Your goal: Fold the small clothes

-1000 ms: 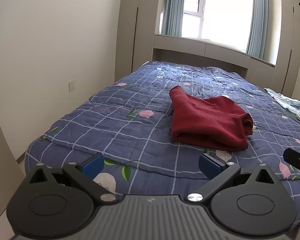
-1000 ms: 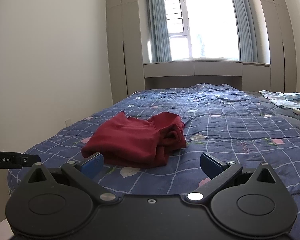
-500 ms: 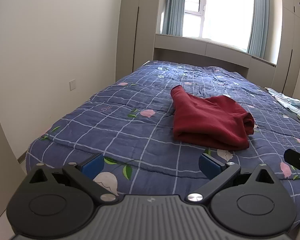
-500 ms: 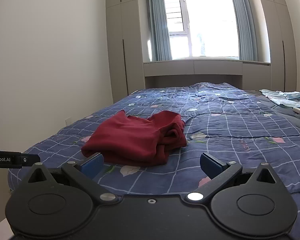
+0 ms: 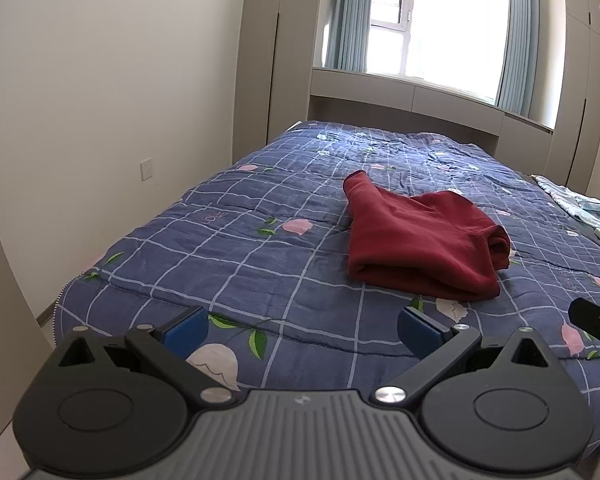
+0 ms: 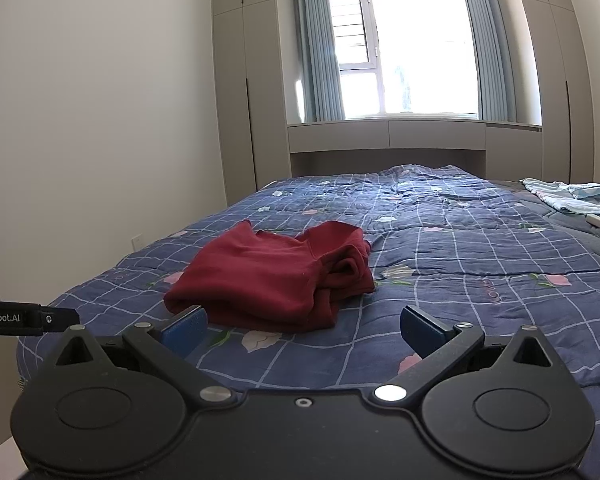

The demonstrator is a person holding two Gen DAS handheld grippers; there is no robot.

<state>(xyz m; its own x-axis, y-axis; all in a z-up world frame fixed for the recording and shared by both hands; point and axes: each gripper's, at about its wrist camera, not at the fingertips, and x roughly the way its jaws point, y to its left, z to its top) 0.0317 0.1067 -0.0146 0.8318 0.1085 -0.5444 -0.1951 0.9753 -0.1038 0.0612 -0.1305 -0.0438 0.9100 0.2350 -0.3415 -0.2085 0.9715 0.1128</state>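
Evidently, in the left wrist view, the red garment (image 5: 424, 240) lay on the blue checked quilt (image 5: 228, 248) in a compact, layered bundle, its edges doubled over, which suggested the folding was largely complete. It sat right of centre, well ahead of the left gripper (image 5: 302, 326). That gripper was held back over the near edge of the bed, probably clear of the work. Its blue fingers (image 5: 186, 326) were spread wide, holding nothing and touching nothing.

In the right wrist view, the same garment (image 6: 272, 276) lay left of centre on the quilt (image 6: 480, 264). The right gripper (image 6: 302, 326) was likewise drawn back at the near edge, its fingers (image 6: 422, 330) wide apart and empty; the left finger overlapped the garment's near edge in view, but contact could not be confirmed. Pale blue cloth (image 6: 568, 196) lay at the far right, well apart.
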